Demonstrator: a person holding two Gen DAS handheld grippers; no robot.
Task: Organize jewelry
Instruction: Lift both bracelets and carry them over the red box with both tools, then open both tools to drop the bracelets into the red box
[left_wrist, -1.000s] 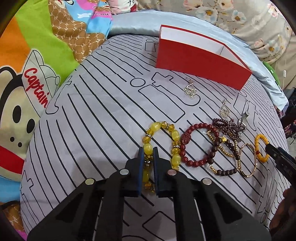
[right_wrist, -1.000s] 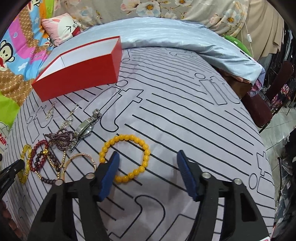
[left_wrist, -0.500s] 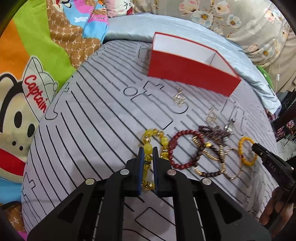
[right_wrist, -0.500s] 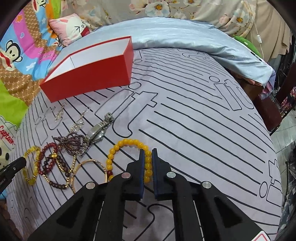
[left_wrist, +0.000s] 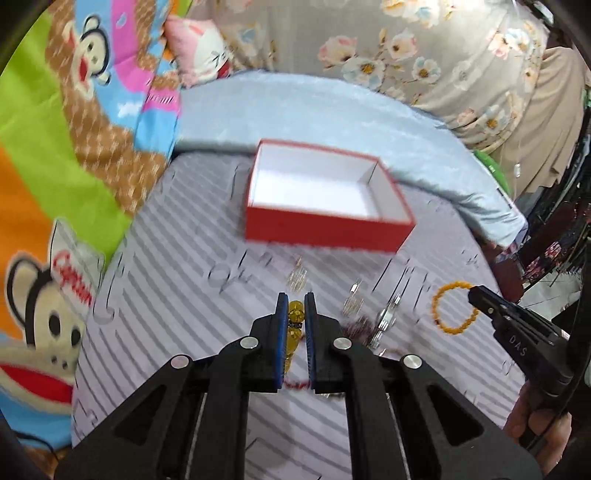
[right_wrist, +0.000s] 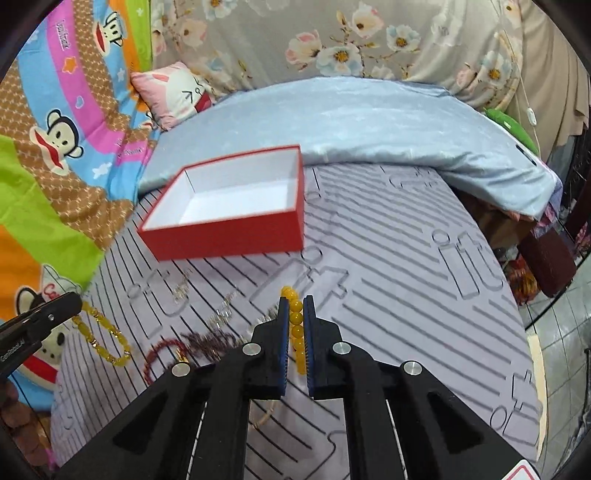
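Observation:
My left gripper (left_wrist: 295, 301) is shut on a yellow glass-bead bracelet (left_wrist: 294, 317) and holds it above the cloth; the bracelet also shows hanging in the right wrist view (right_wrist: 105, 341). My right gripper (right_wrist: 295, 302) is shut on an orange bead bracelet (right_wrist: 295, 325), lifted off the cloth; it hangs from the right gripper in the left wrist view (left_wrist: 452, 308). An open red box (left_wrist: 325, 232) with a white, empty inside stands ahead of both grippers and shows in the right wrist view too (right_wrist: 229, 236).
Loose jewelry lies on the grey lined cloth (right_wrist: 388, 280): silver earrings (left_wrist: 297, 277), a dark red bead bracelet (right_wrist: 162, 356), a dark beaded piece (right_wrist: 210, 338) and a metal clasp (left_wrist: 388, 317). A blue quilt (right_wrist: 351, 118) lies behind the box. The bed edge drops off at right.
Both grippers have lifted with their bracelets and moved toward the red box. The right gripper shut on the orange bracelet a second ago. The box's inside has come into sight.

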